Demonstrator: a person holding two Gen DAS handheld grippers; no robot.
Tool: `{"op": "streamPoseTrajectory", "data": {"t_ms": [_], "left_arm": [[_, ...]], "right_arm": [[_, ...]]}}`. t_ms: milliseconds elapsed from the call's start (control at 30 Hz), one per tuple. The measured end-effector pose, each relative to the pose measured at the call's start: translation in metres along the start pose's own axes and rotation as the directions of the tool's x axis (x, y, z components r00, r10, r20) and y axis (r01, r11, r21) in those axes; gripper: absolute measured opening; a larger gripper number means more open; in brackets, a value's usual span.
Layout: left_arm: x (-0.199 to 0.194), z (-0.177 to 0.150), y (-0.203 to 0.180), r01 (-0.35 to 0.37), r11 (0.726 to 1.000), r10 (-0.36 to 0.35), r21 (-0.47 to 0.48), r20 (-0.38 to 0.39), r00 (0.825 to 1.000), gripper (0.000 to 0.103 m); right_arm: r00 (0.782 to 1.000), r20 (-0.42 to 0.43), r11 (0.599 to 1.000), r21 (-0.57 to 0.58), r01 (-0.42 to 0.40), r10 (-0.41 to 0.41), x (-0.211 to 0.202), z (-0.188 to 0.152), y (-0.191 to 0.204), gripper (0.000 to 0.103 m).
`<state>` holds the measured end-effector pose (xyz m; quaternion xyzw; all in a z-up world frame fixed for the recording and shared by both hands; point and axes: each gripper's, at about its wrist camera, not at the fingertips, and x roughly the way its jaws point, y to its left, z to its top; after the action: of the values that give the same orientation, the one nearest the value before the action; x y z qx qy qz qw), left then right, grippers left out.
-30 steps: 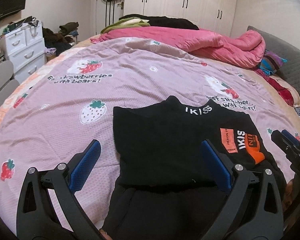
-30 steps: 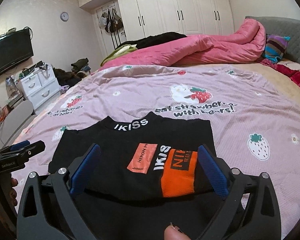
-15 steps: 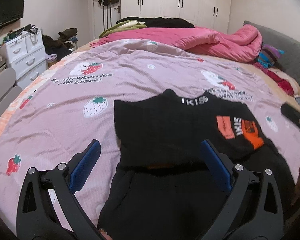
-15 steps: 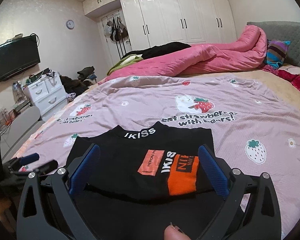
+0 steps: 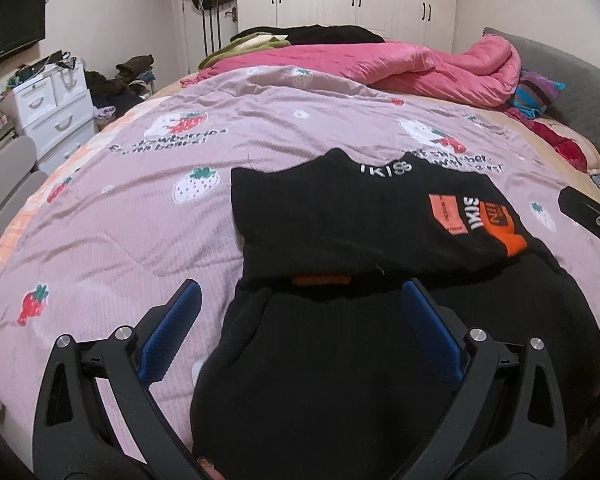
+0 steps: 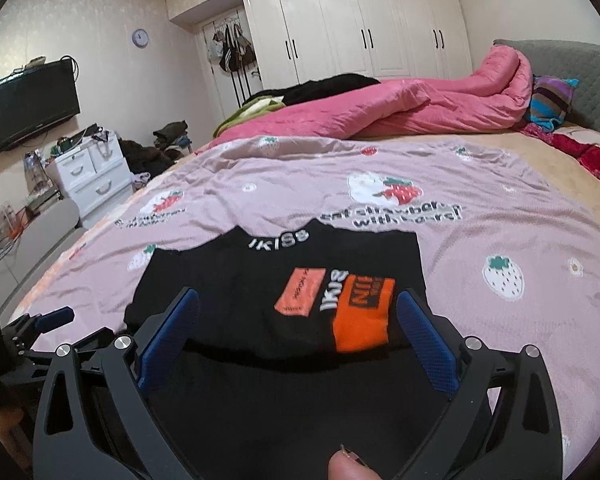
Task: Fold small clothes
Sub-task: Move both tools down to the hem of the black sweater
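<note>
"IKISS" is being shown in white on the black garment (image 6: 260, 304) collar at frame centre; "with bears!" is being displayed on the pink bedsheet (image 6: 480, 224), right of centre.

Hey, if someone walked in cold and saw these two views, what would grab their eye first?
Probably the black garment spread on the strawberry-print bedspread, its orange patch bright between the open right gripper fingers. Next, the crumpled pink quilt at the bed's far end.

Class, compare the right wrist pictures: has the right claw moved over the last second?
Yes. The right claw has pulled back and up: the white wardrobe doors show lower in its view, with the ceiling above them, and the black folded shirt looks smaller.
</note>
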<state>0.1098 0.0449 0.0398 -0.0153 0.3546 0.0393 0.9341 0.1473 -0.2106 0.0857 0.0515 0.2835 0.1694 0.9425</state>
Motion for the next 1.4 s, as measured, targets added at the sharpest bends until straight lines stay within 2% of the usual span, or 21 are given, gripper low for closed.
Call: {"op": "streamPoseTrajectory", "data": {"t_ms": [467,1000,1400], "left_arm": [[-0.006,-0.023,0.003,-0.002,1.000,0.002,-0.015,-0.027,1.000,0.094],[-0.019,-0.045,0.009,0.002,1.000,-0.003,-0.025,-0.043,0.999,0.094],[-0.021,-0.067,0.021,-0.022,0.999,0.018,-0.032,-0.098,0.995,0.094]], "right_arm": [[0.997,-0.077,0.999,-0.023,0.029,-0.031,-0.009,-0.040,-0.001,0.098],[0.995,-0.083,0.998,-0.026,0.058,-0.060,-0.040,-0.069,-0.003,0.098],[0.985,-0.139,0.993,0.039,0.108,-0.101,-0.060,-0.091,-0.027,0.099]]}}
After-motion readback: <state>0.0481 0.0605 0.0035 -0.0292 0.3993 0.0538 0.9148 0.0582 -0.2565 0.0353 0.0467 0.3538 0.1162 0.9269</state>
